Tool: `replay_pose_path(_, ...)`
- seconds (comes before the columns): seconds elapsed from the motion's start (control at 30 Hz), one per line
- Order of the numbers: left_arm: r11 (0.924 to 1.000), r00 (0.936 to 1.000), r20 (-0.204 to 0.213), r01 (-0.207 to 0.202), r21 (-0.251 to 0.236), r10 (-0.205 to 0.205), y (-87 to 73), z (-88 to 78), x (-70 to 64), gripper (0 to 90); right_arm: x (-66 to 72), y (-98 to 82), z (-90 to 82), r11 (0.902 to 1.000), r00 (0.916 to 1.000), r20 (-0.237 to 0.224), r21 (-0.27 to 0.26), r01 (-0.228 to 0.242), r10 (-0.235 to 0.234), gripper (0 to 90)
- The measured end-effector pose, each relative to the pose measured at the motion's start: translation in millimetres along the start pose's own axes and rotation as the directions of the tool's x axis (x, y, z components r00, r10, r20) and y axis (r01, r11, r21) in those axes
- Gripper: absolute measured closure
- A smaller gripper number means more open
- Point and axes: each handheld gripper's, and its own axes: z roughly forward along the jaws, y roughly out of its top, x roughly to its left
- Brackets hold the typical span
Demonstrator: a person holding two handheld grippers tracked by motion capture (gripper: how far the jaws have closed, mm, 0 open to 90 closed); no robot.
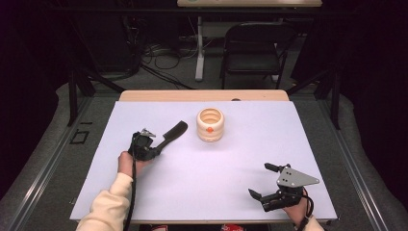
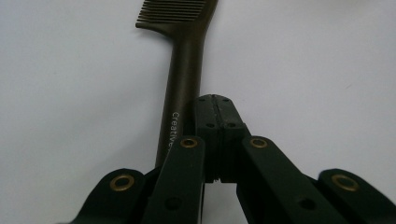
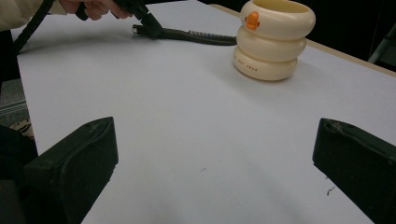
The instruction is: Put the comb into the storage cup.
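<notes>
L gripper (image 1: 159, 144) jaws pressed together beside comb (image 1: 174, 131) handle, grip unclear; comb's end cut off. R gripper (image 1: 265, 180) spread, near bench's front-right corner.

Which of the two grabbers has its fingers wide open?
The right gripper, near the table's front right corner; its jaws stand far apart. The left gripper is pinched shut by the comb.

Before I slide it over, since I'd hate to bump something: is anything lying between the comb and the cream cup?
Nothing visible. The comb lies on the white table with its toothed end toward the cream cup, and the stretch between them is bare. The left gripper, jaws shut, sits at the handle end; the right gripper is well apart.
</notes>
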Motion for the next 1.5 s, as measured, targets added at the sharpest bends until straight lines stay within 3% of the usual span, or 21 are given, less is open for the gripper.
replay_pose_path(0.8, 0.9986, 0.9989, -0.014, 0.045, -0.028, -0.045, -3.1, -1.9, 16.5, 89.8, 0.1, -0.7, 2.4, 0.9997, 0.9999, -0.008, 0.024, -0.006, 0.006, 0.0)
replay_pose_path(1.07, 0.9996, 0.9999, 0.007, 0.009, -0.026, -0.008, -3.7, -9.7, 8.6, 76.9, -0.4, -1.1, 2.5, 0.9996, 0.9999, -0.008, 0.026, -0.009, 0.009, 0.0)
replay_pose_path(1.5, 0.9963, 0.9976, 0.038, -0.056, -0.066, 0.059, -1.8, -24.8, -2.0, 55.6, -0.7, -1.3, 3.2, 0.9996, 0.9997, -0.019, 0.023, -0.015, 0.015, 0.0)
